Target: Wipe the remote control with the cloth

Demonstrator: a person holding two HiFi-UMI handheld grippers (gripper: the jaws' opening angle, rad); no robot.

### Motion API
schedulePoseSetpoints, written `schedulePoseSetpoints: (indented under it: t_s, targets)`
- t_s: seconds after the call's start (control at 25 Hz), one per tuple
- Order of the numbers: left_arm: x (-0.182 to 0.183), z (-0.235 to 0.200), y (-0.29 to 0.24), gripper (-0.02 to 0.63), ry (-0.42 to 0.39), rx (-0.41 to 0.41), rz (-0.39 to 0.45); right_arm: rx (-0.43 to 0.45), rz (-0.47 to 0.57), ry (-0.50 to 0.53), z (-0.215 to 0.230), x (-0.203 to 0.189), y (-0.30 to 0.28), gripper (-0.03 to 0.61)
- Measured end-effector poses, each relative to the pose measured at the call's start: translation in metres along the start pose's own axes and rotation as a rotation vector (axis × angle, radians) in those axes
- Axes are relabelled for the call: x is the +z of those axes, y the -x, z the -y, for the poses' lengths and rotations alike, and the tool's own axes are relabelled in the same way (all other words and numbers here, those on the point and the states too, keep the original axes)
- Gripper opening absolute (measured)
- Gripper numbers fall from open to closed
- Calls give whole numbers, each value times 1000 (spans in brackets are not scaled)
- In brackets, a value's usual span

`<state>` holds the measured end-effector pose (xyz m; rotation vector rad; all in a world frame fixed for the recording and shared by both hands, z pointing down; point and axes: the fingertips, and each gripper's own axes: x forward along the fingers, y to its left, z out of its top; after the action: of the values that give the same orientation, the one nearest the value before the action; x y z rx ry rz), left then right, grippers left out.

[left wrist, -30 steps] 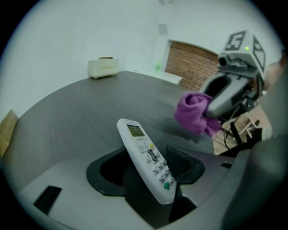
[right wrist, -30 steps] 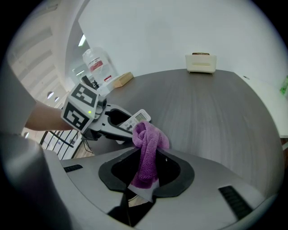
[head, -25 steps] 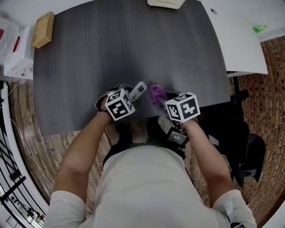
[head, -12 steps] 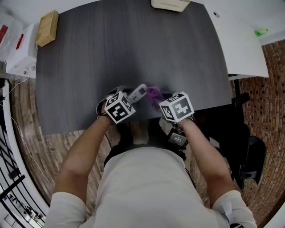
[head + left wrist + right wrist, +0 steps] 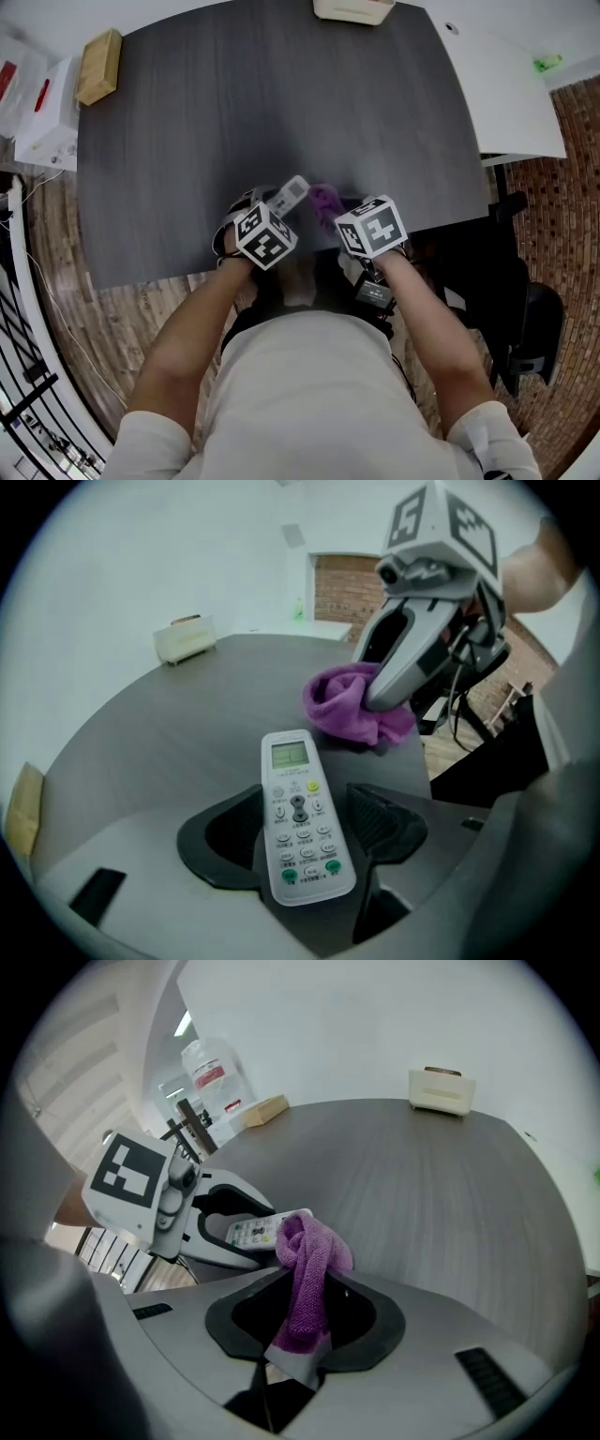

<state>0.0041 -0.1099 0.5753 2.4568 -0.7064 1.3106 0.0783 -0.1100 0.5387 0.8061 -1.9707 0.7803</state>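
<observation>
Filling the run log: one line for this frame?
left gripper: shut on remote control | right gripper: shut on purple cloth | cloth near remote's display end, contact unclear

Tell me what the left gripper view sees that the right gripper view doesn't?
Only the left gripper view shows the remote face-on, with its screen and buttons, the right gripper from outside, and a brick wall. Only the right gripper view shows the left gripper from outside, a bottle, and the cloth pinched in its own jaws. Both show the remote, the cloth, the table and a cream box at its far edge.
</observation>
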Motion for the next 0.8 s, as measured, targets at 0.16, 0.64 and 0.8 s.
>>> schedulePoseSetpoints:
  t_s: [0.16, 0.64, 0.8]
  targets:
    - [-3, -1, -6, 261, 65, -14, -18, -1, 3, -5, 1, -1, 0, 103]
    - [43, -10, 68, 241, 1302, -883, 669, 50, 234, -96, 11, 44, 32, 103]
    - [54, -21, 104, 241, 1413, -1085, 952, 89, 366, -75, 9, 90, 55, 103]
